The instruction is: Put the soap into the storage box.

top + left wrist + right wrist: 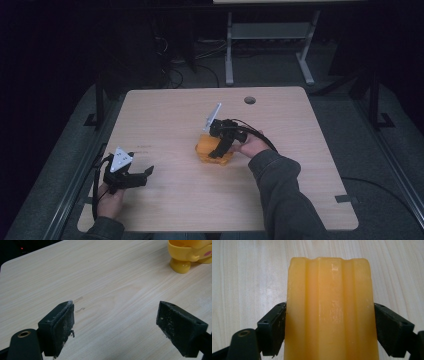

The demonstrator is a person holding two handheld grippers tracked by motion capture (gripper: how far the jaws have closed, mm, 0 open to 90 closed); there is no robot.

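A yellow-orange plastic toy [206, 150] sits near the middle of the wooden table [165, 115]. My right gripper [218, 151] comes down on it from the right, held by a hand in a grey sleeve. In the right gripper view the toy's ribbed yellow body [329, 290] stands between the two black jaws, and both jaws press its sides, so the right gripper [329, 327] is shut on it. My left gripper [145, 176] rests at the table's front left, open with nothing in it. In the left gripper view its jaws [115, 322] stand wide apart over bare wood, with the toy [185, 252] far off at the top right.
A round cable hole [250, 100] is set in the table near its far edge. Behind the table stands the white frame of another desk [229, 50], with cables on the dark floor. Black rails run along both sides of the table.
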